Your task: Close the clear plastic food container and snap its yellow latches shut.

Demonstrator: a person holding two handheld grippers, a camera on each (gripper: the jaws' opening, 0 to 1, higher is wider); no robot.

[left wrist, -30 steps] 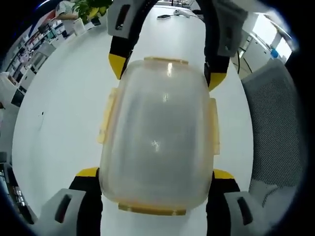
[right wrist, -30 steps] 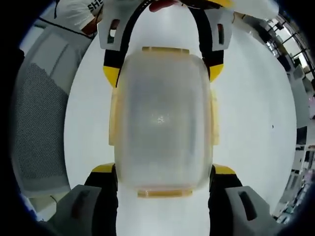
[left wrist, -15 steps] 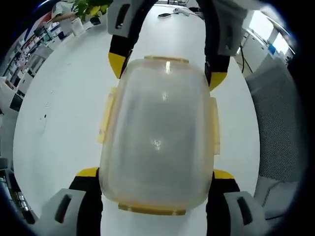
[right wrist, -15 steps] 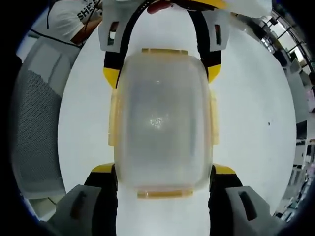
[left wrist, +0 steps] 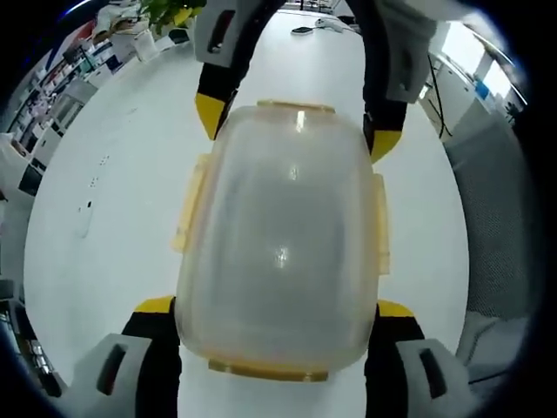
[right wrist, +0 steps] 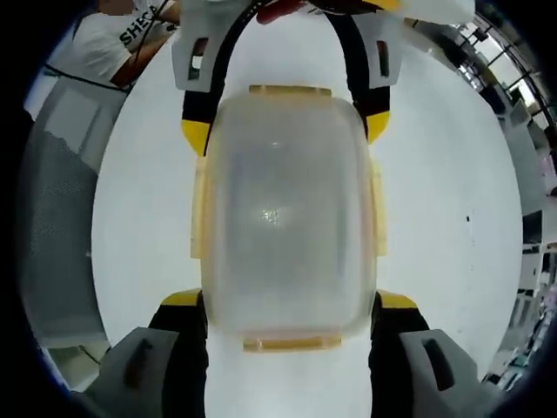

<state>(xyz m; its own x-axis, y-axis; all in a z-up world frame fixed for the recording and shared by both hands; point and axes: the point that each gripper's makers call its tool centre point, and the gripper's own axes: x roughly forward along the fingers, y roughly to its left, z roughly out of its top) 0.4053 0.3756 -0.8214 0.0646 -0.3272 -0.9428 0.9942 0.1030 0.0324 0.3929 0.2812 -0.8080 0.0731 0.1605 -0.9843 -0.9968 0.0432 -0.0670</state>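
The clear plastic container (left wrist: 278, 235) with its lid on lies between both grippers over the white table (left wrist: 113, 200). Pale yellow latches (left wrist: 185, 209) run along its long sides and ends; I cannot tell whether they are snapped down. My left gripper (left wrist: 274, 306) is shut on the near end in the left gripper view, and my right gripper (left wrist: 296, 129) clamps the far end. In the right gripper view the same container (right wrist: 287, 209) sits between my right gripper (right wrist: 289, 300), shut on its near end, and my left gripper (right wrist: 283, 131) at the far end.
A grey mesh chair (left wrist: 500, 218) stands at the table's edge, seen again as the chair (right wrist: 57, 218) in the right gripper view. A person in a white shirt (right wrist: 109, 39) is beyond the table. A green plant (left wrist: 165, 10) and shelves (left wrist: 39, 104) lie farther off.
The container stays fixed between both grippers. The table and chair behind it have shifted steadily in both views, so both hands have moved together with the container.
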